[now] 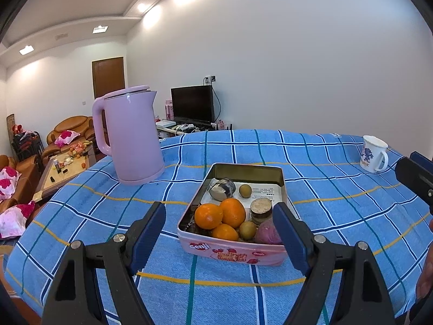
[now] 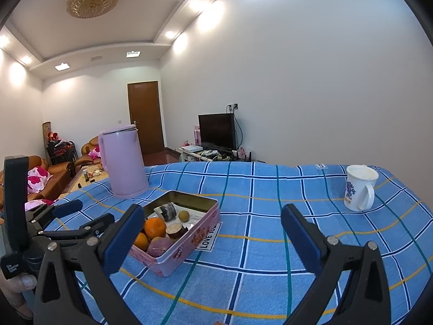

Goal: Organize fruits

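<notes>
A pink tin box [image 1: 232, 254] sits on the blue checked tablecloth, in the right wrist view [image 2: 186, 246] too. It holds three oranges [image 1: 220, 216], two small brown-green fruits [image 1: 245, 190], a purple round fruit [image 1: 266, 233] and cut root pieces [image 1: 260, 208]. My left gripper [image 1: 219, 241] is open and empty, its jaws spread just in front of the box's near side. My right gripper [image 2: 212, 238] is open and empty, to the right of the box. The left gripper [image 2: 78, 216] shows at the left of the right wrist view.
A pink kettle [image 1: 130, 135] stands at the table's back left, behind the box. A white mug [image 2: 358, 188] stands at the back right. The tablecloth [image 1: 338, 195] covers the table. A sofa [image 1: 70, 132] and coffee table lie beyond the left edge.
</notes>
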`<state>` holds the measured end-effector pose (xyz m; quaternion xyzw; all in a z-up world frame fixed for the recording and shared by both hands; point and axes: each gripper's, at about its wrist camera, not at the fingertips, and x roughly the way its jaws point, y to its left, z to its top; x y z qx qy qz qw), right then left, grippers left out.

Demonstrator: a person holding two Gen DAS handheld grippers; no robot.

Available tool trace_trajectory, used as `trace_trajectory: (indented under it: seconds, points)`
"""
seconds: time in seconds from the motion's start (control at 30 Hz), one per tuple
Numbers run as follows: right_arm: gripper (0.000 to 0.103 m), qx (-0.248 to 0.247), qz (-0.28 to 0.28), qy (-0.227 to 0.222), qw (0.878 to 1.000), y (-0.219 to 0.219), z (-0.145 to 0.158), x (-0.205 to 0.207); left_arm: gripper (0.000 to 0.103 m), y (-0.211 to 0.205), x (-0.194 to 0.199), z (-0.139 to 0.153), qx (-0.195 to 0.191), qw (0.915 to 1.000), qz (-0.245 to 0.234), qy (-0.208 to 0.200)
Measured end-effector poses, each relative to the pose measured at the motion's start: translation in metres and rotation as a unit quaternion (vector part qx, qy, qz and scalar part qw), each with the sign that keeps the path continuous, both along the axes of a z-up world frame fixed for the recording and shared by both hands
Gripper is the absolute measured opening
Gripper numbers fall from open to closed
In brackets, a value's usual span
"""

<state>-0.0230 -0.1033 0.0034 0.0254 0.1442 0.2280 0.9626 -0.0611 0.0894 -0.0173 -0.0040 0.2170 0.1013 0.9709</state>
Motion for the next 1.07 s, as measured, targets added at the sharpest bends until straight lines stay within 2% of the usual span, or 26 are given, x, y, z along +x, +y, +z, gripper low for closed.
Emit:
trace_trajectory:
  seconds: [0.73,1.07]
  points:
    - [0.103,0.007,0.006,-0.002,1.0,-0.0007,-0.0011,-0.0028,0.082,0.004,0.0004,-0.0009,-0.004,0.9999,0.011,0.002]
    - [0.103,0.009,0.008,0.003,1.0,-0.0008,-0.004,-0.0025,0.082,0.0021,0.0006,-0.0034,0.005,0.9998,0.017,0.0]
